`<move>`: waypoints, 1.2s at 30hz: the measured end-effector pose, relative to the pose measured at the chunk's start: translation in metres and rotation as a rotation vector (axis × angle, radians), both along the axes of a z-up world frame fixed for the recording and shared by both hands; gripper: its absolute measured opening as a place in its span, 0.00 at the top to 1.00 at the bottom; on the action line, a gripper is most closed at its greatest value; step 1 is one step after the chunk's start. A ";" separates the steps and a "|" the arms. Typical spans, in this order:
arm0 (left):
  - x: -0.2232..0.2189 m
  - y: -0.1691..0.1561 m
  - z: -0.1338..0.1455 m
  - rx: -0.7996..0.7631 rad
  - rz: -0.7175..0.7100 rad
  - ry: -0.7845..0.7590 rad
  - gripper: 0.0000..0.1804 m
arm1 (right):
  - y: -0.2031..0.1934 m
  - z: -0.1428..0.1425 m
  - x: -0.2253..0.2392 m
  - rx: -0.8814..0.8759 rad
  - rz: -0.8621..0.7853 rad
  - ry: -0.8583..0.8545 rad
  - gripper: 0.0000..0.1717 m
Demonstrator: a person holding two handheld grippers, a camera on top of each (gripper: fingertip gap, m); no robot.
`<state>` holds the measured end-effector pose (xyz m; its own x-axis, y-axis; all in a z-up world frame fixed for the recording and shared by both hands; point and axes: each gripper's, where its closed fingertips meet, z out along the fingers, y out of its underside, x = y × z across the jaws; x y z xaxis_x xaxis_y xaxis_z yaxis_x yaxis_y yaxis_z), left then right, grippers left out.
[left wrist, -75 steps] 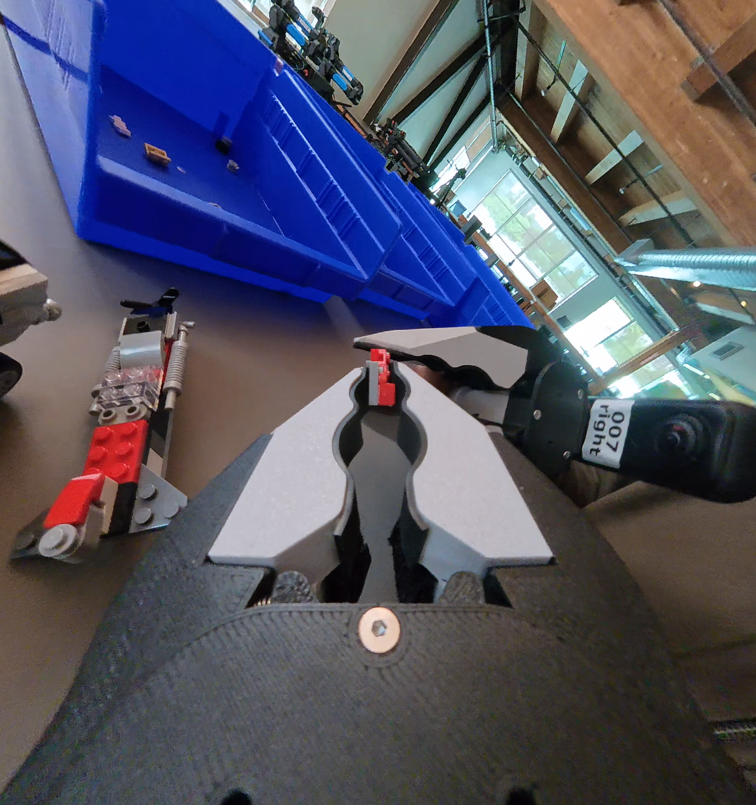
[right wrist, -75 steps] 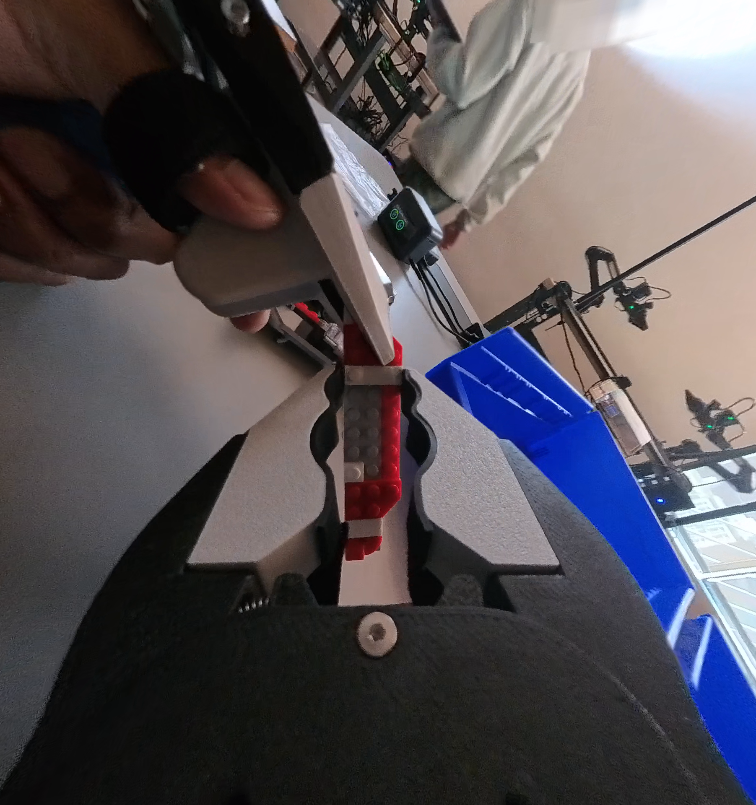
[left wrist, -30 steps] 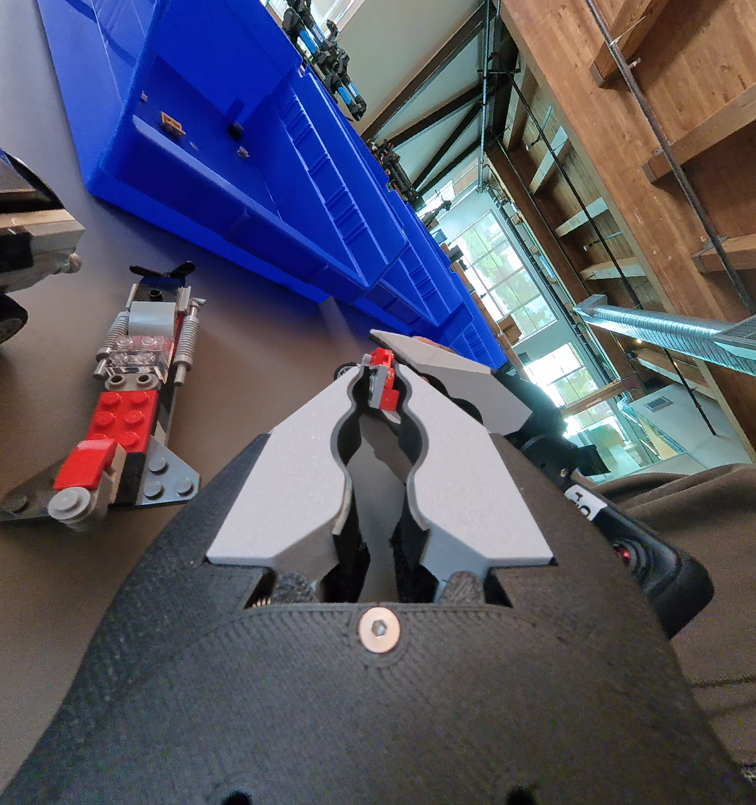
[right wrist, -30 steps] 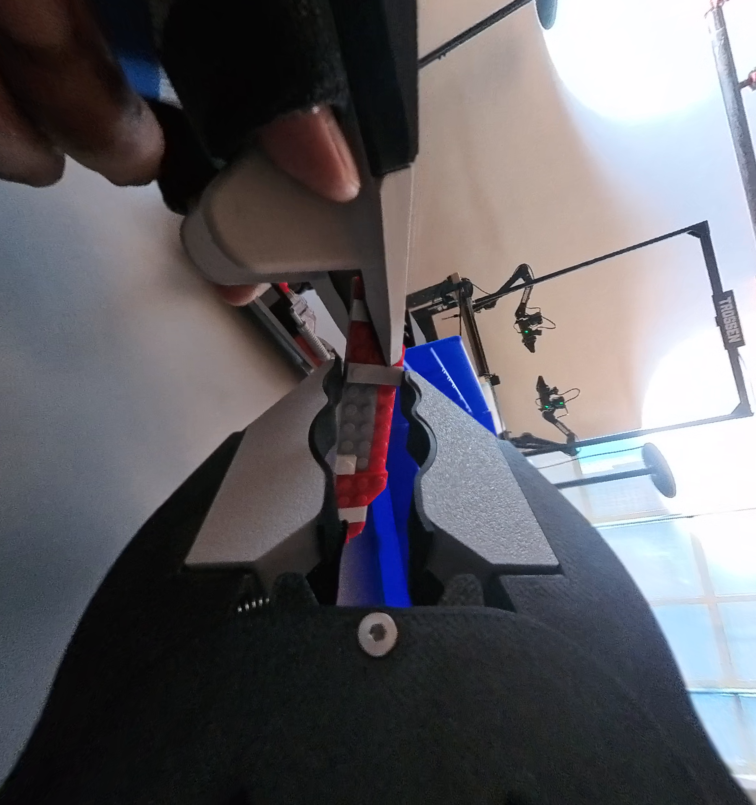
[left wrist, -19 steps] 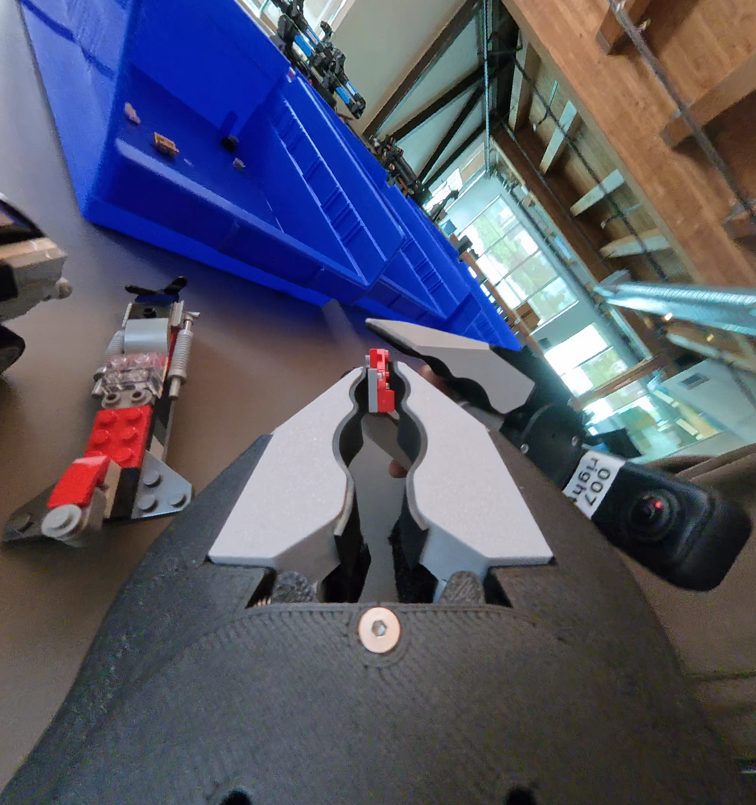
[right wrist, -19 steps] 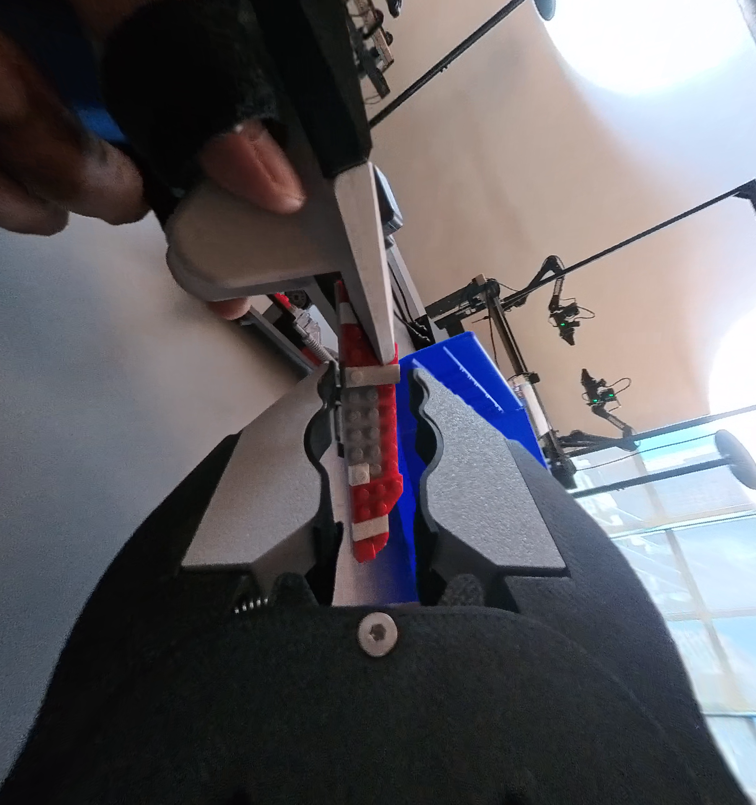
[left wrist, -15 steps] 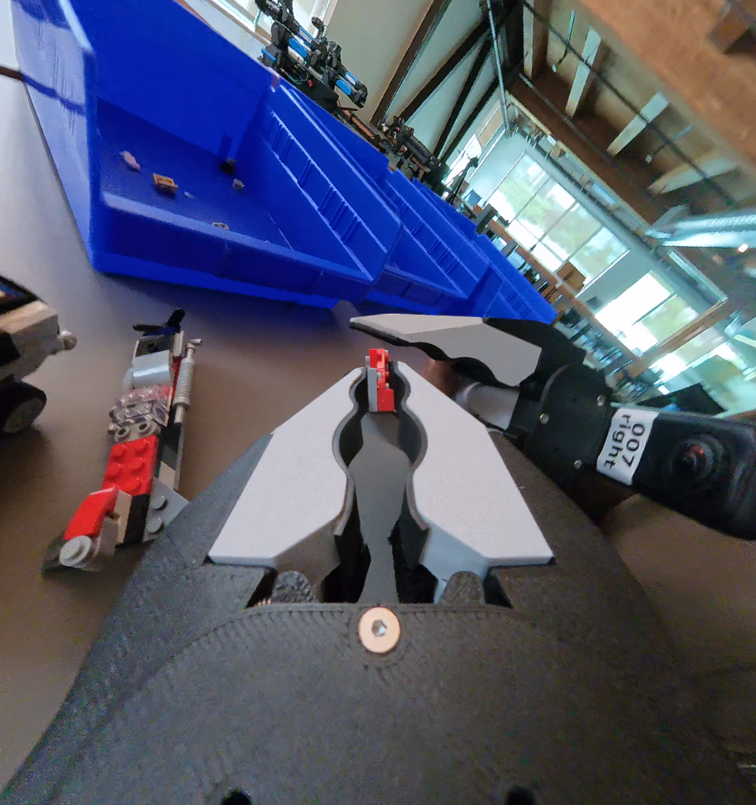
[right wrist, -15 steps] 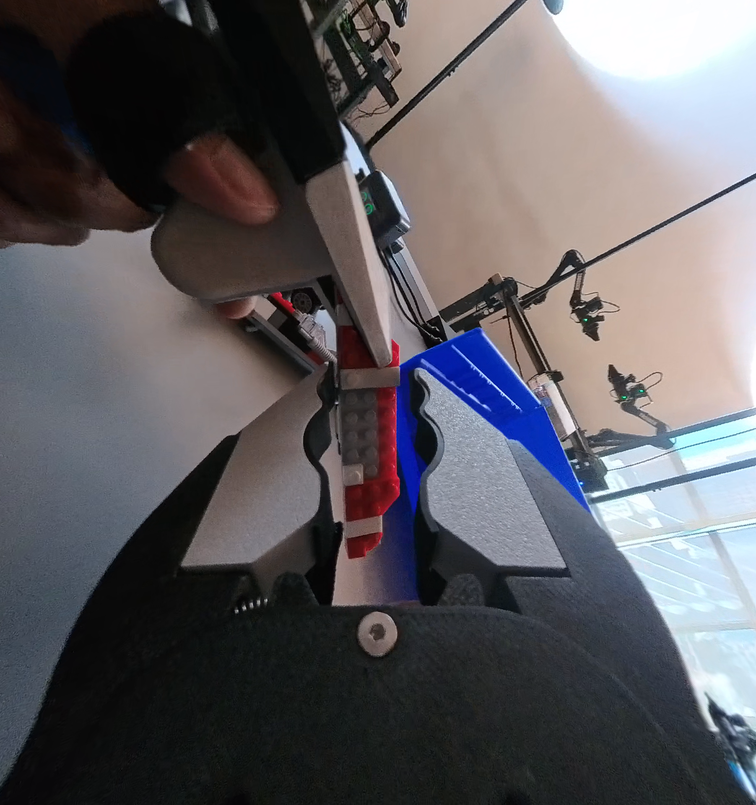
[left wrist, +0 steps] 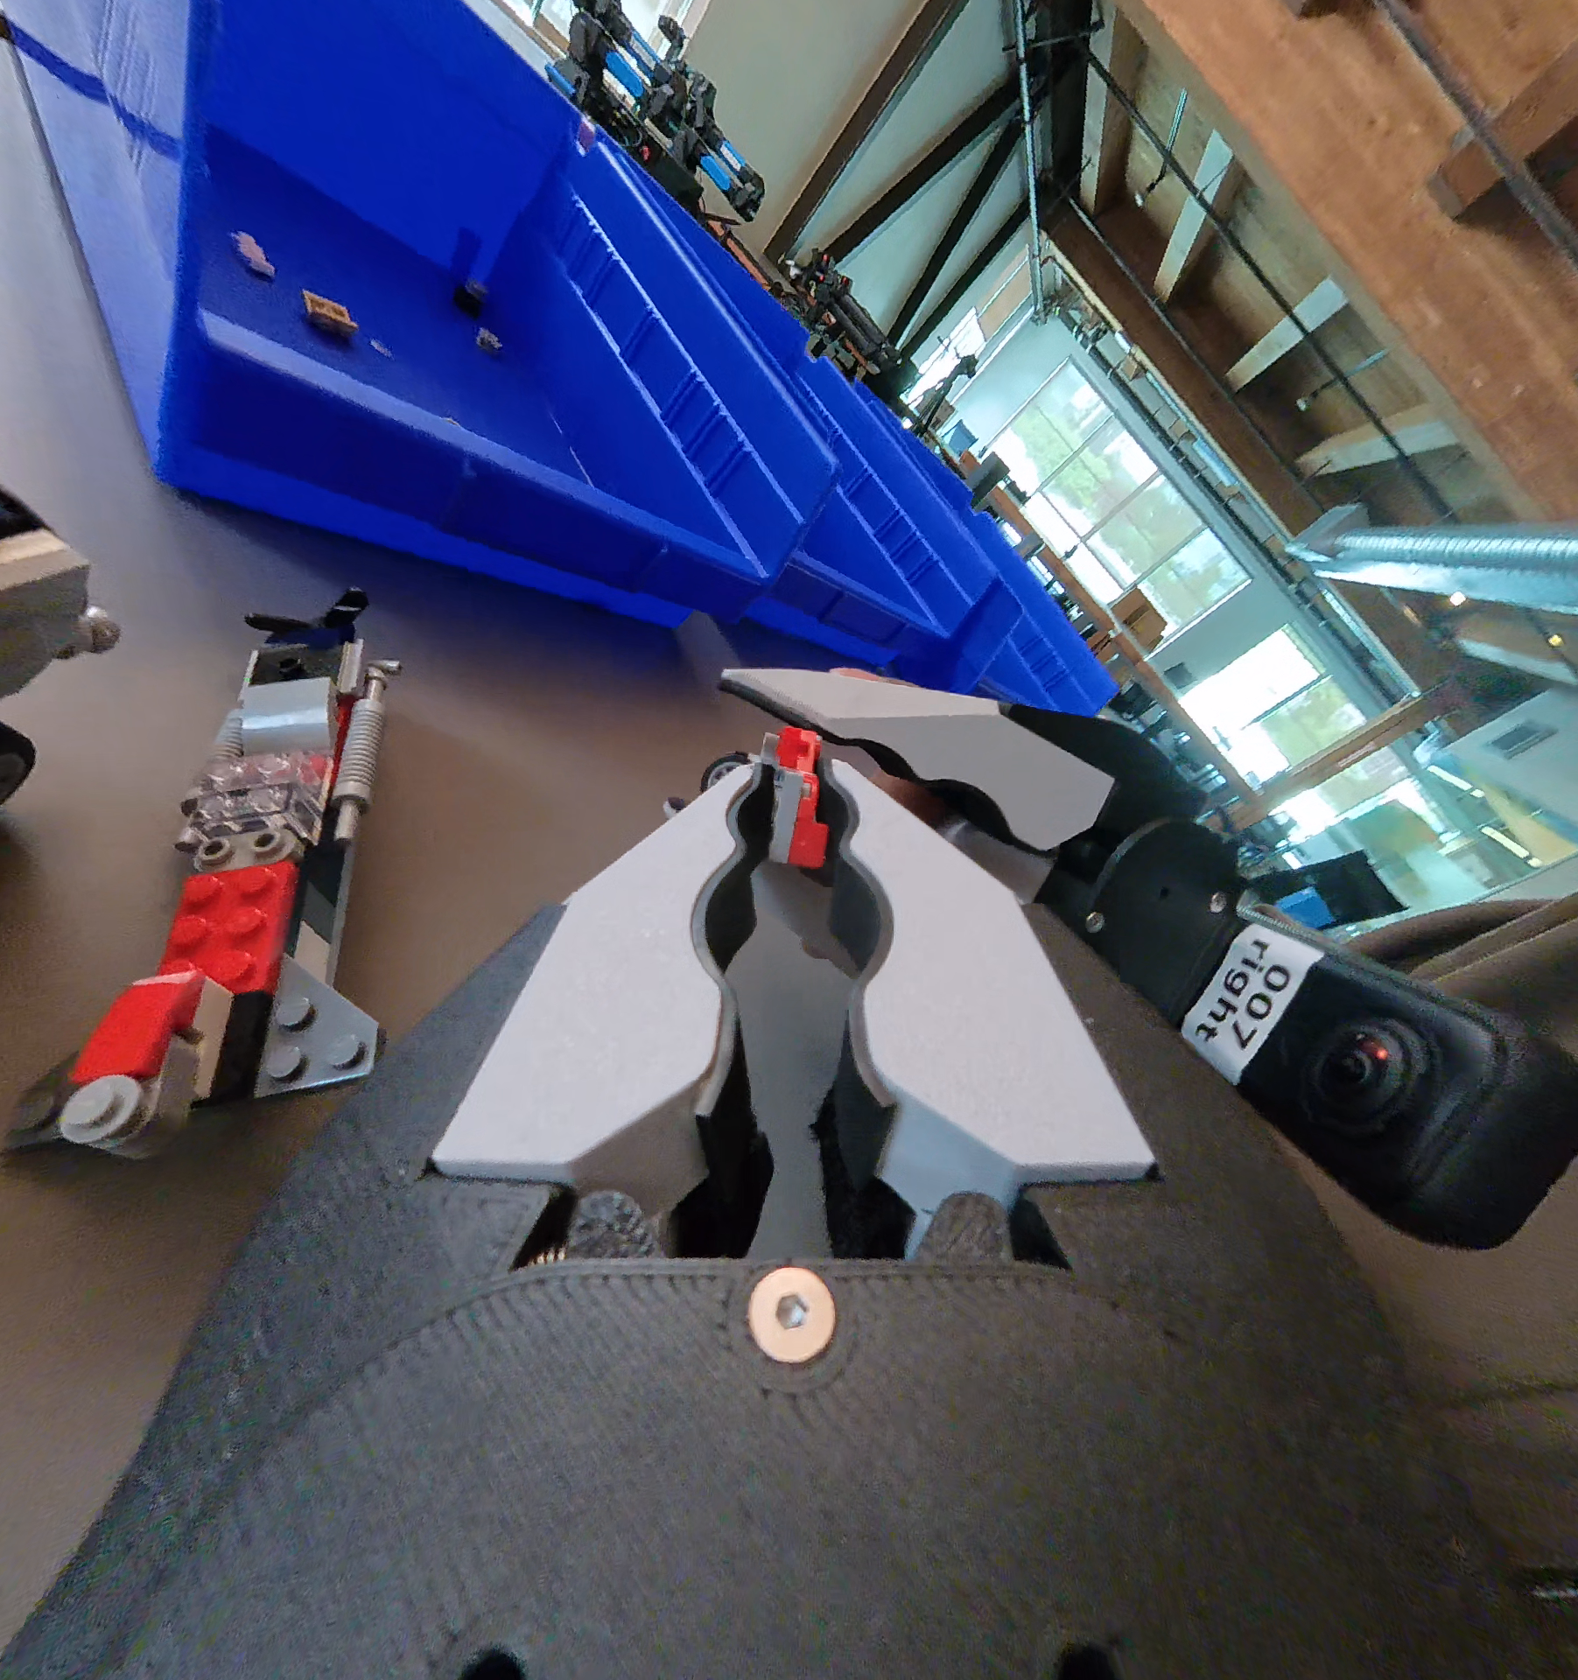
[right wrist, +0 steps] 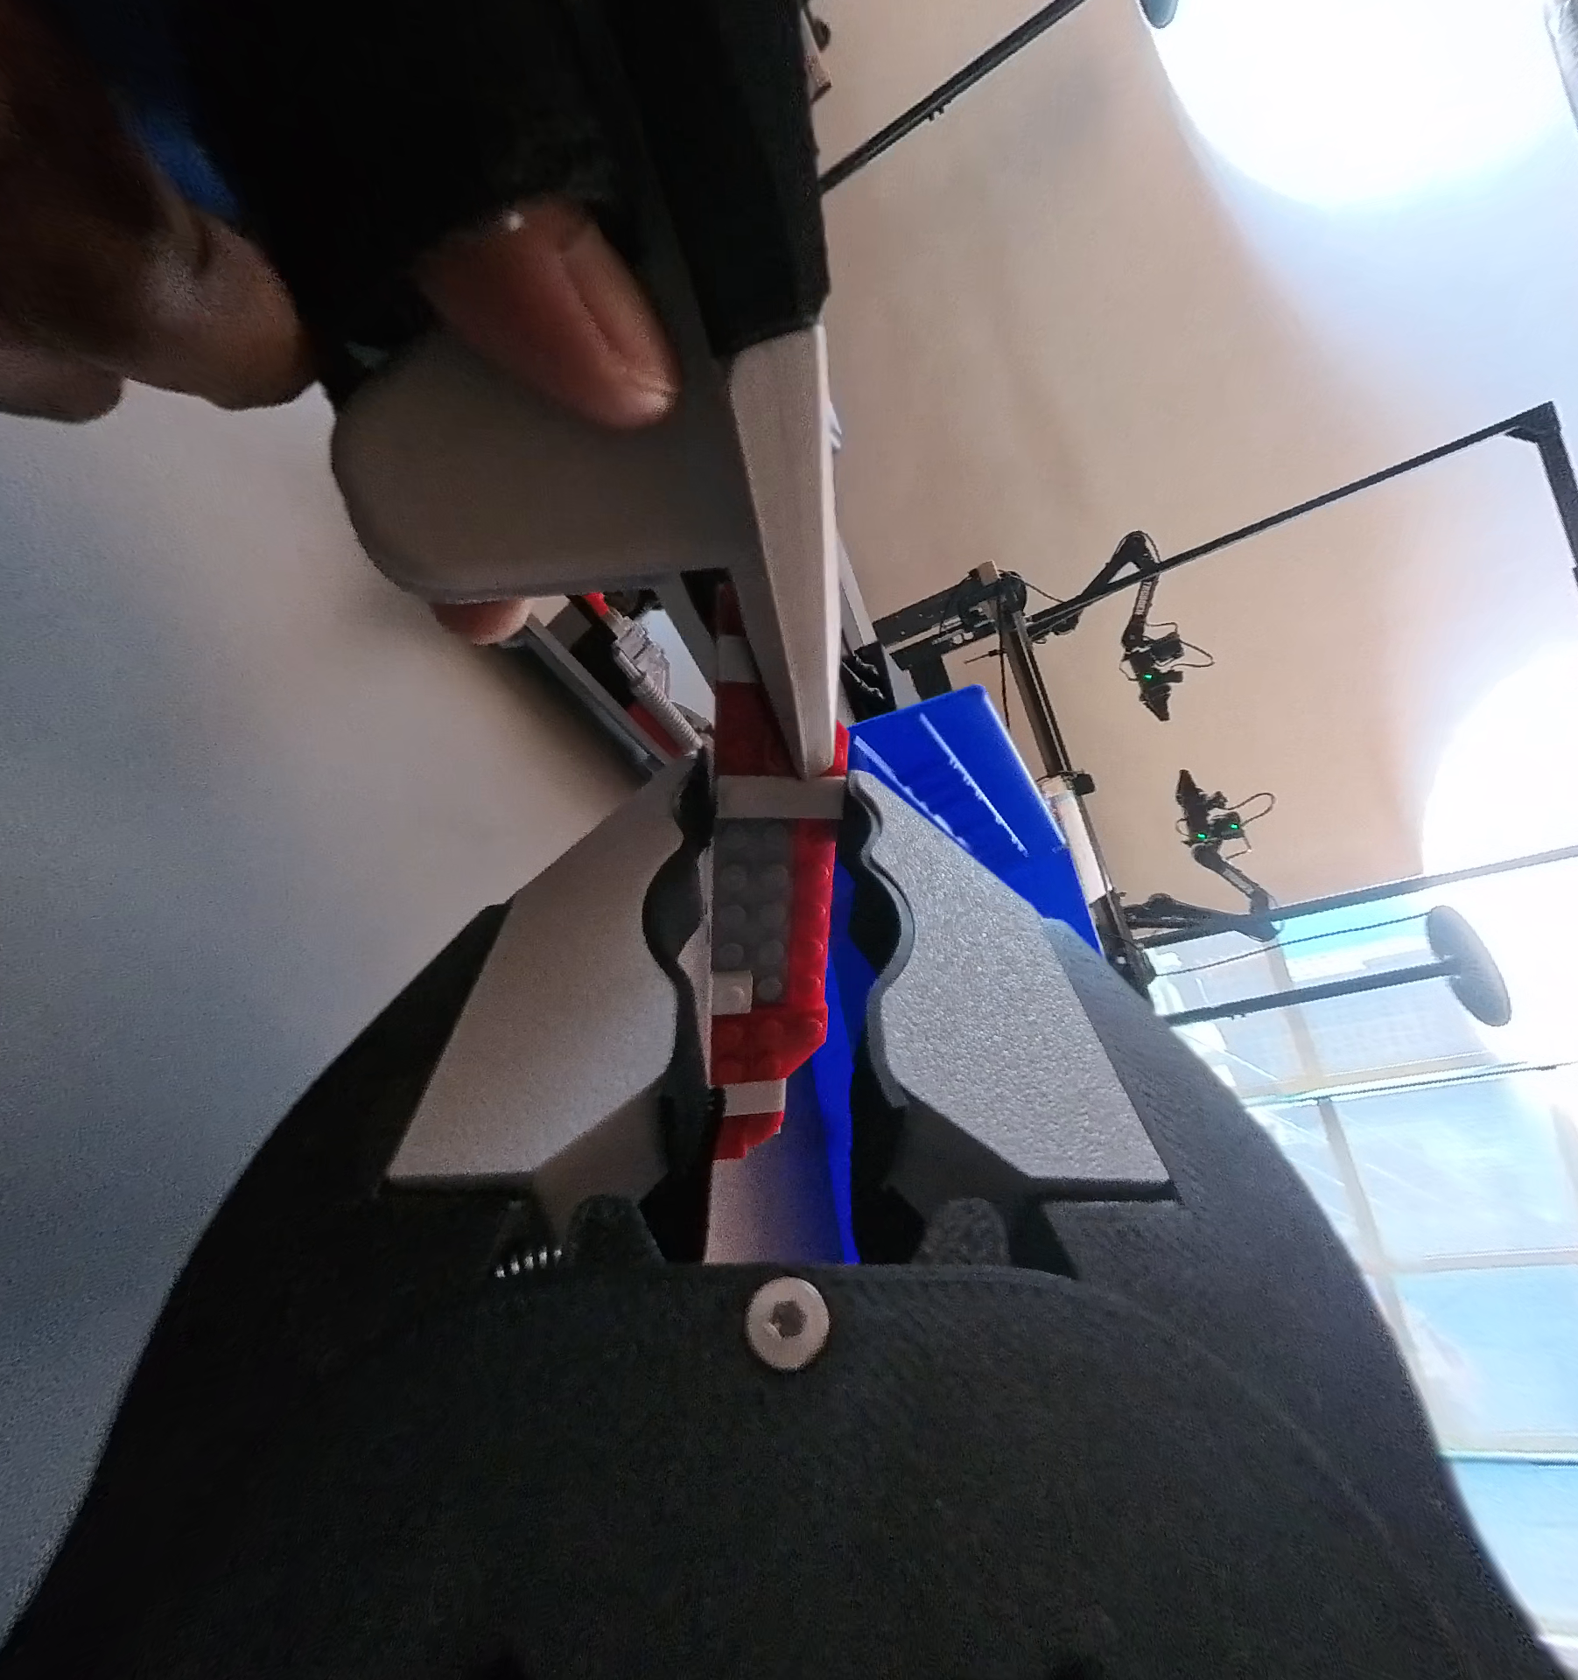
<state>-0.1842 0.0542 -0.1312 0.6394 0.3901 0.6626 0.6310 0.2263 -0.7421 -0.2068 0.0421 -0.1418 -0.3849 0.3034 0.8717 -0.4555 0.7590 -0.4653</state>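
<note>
Both grippers clamp one red-and-grey brick assembly (right wrist: 771,945), left gripper (left wrist: 792,800) edgewise, right gripper (right wrist: 776,800) across its width (another brick assembly (left wrist: 221,918) lies on the table (left wrist: 494,773)).

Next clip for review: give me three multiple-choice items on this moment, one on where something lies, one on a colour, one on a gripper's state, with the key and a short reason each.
1. Where does the loose brick assembly lie?
A. inside a blue bin
B. on the dark table, left of the left gripper
C. on top of the right gripper

2. What colour are the storage bins?
A. blue
B. green
C. yellow

3. What is the left gripper doing?
A. standing wide open over nothing
B. resting inside a bin
C. shut on a small red and grey brick piece

Key: 1 B, it rests on the table beside that gripper; 2 A, the whole row is blue; 3 C, the red and grey brick piece sits pinched between the fingertips.
</note>
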 end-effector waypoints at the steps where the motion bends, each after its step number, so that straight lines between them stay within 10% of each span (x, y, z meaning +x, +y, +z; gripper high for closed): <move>1: 0.000 0.000 0.000 0.012 -0.002 -0.015 0.94 | 0.000 0.000 0.000 0.010 -0.007 0.012 0.85; 36: -0.004 -0.005 0.000 0.170 0.005 -0.173 0.94 | -0.005 0.004 -0.006 0.096 -0.072 0.149 0.84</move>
